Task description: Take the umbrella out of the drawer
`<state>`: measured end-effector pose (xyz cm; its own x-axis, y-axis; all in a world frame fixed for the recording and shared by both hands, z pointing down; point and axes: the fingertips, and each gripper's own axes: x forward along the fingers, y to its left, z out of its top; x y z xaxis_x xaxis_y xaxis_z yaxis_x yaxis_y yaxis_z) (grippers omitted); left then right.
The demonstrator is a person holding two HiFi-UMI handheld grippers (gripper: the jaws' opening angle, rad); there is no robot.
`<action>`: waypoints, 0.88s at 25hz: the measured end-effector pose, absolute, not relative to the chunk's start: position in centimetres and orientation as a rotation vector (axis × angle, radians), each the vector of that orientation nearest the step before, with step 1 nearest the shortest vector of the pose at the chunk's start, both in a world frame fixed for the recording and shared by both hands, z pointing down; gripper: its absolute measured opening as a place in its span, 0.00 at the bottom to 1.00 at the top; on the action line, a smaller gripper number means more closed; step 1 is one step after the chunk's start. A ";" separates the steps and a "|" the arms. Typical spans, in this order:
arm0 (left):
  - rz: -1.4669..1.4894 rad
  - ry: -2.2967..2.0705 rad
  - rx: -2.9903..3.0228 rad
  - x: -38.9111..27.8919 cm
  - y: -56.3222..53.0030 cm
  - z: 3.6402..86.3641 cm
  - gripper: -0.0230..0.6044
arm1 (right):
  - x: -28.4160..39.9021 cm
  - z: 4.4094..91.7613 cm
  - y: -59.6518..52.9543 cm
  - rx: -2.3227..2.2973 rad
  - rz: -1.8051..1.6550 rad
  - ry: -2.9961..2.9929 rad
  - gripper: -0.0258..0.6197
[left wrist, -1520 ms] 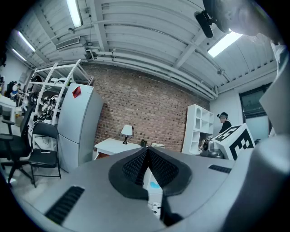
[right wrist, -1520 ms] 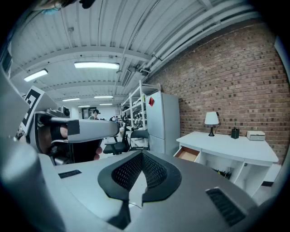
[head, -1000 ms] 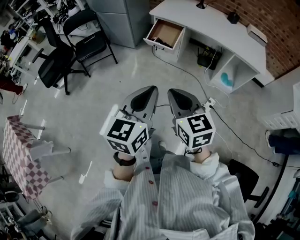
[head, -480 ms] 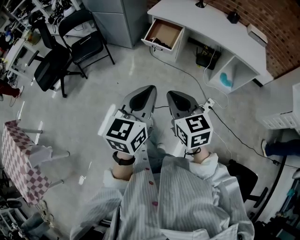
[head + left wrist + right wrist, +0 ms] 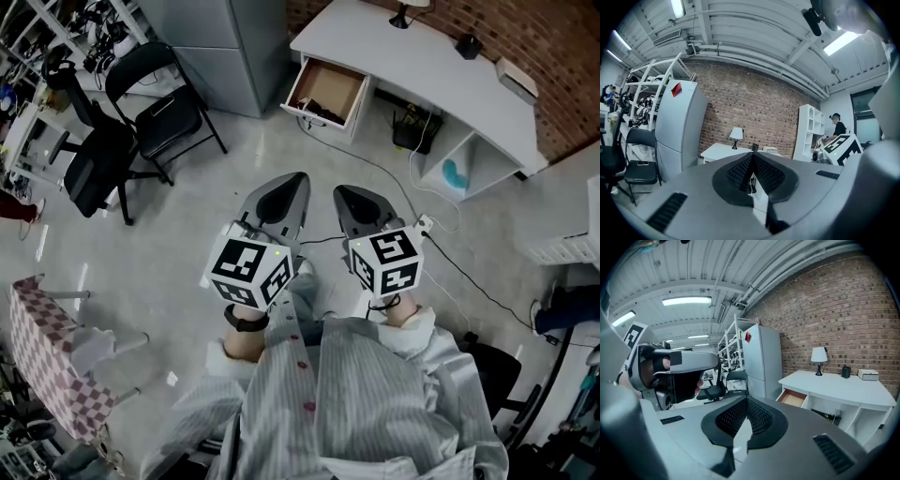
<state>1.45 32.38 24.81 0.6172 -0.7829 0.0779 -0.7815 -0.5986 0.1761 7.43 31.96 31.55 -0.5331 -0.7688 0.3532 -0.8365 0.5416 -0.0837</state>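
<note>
Umbrella: not positively identified. A dark object (image 5: 316,112) at the front of the open drawer (image 5: 330,82), under the white bench (image 5: 441,66), is probably it; the drawer's floor is otherwise bare. Left hand-held gripper (image 5: 291,180) and right hand-held gripper (image 5: 349,193) have jaws together, empty, well apart from the drawer. Judged step: approach. Next: close in, open one pair of jaws.

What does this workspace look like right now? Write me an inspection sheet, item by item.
Surface: grey floor; white desk ahead.
Job's things: drawer open; dark item at its front edge, too small to identify.
Clutter: lamp and small dark box on the desk.
Tongs: left tongs shut, empty; right tongs shut, empty.
Cables: cable trailing across the floor from the desk.
Surroundings: black chairs, grey cabinet, brick wall, checkered table.
</note>
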 end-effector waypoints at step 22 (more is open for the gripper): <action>0.006 -1.261 2.646 -3.5 18.7 26.2 0.05 | 4.9 33.2 17.4 1.426 0.403 -2.427 0.09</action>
<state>-3.51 18.70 26.20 0.6338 -0.7678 0.0933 -0.7686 -0.6118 0.1868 4.95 17.40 33.19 -0.4637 -0.7957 0.3897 -0.8789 0.4684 -0.0895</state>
